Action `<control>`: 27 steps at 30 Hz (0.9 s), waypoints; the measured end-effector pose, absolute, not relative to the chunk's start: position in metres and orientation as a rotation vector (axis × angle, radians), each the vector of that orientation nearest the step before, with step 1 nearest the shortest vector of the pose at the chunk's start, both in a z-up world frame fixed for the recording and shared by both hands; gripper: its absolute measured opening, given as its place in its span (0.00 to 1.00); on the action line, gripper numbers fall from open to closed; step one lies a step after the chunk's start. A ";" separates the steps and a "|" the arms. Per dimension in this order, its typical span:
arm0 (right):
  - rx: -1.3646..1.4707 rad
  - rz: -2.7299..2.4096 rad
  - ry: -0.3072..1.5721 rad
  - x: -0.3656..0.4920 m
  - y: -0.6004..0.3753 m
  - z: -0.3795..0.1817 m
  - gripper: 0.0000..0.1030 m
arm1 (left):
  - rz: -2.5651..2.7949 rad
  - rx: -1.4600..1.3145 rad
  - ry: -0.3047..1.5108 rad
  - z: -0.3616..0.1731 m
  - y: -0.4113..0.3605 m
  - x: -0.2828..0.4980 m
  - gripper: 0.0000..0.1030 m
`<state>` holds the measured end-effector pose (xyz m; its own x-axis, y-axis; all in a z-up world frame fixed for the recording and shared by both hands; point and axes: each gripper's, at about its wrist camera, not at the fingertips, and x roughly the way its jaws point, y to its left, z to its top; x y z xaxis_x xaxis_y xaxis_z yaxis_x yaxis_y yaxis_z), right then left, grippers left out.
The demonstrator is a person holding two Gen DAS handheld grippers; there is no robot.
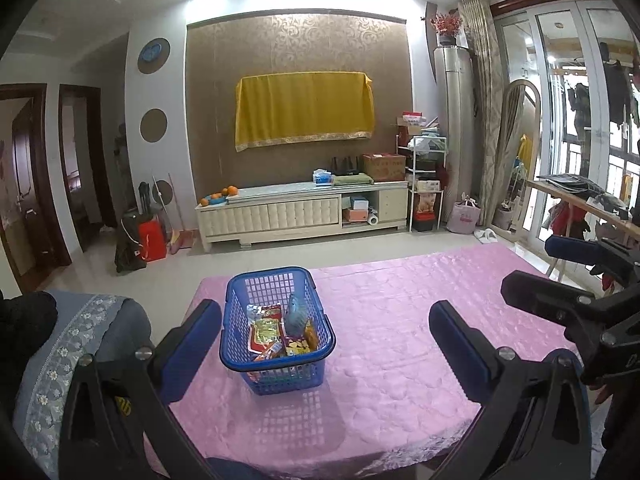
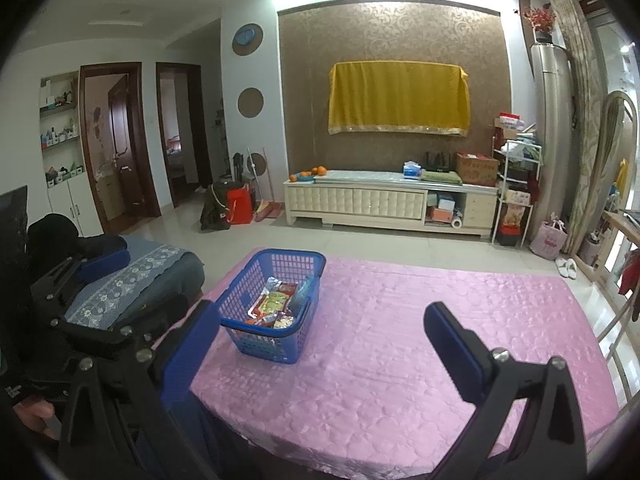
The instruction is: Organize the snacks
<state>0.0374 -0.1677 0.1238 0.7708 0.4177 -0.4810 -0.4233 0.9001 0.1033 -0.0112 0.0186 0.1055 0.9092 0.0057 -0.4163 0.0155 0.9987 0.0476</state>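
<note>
A blue plastic basket stands on the pink-covered table, at its left part. Several snack packets lie inside it, red, yellow and orange ones and a blue-grey one upright. My left gripper is open and empty, held above the table's near edge, with the basket between and beyond its fingers. My right gripper is open and empty, right of the basket with its snack packets. The right gripper also shows at the right edge of the left wrist view.
A sofa arm with a blue-grey floral cover adjoins the table's left side. A white TV cabinet stands against the far wall across a tiled floor. A wooden side table is at the right.
</note>
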 end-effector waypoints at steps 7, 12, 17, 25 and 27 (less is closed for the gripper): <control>-0.009 0.443 0.522 0.035 -0.169 0.123 1.00 | -0.017 0.013 0.436 0.107 0.025 -0.014 1.00; -0.014 0.436 0.522 0.035 -0.170 0.122 1.00 | -0.022 0.003 0.440 0.106 0.028 -0.014 1.00; -0.027 0.427 0.538 0.036 -0.170 0.117 1.00 | -0.029 0.013 0.445 0.106 0.023 -0.013 1.00; -0.033 0.418 0.548 0.035 -0.171 0.116 1.00 | -0.045 0.016 0.448 0.107 0.022 -0.015 1.00; -0.038 0.417 0.551 0.035 -0.171 0.116 1.00 | -0.047 0.022 0.445 0.108 0.021 -0.015 1.00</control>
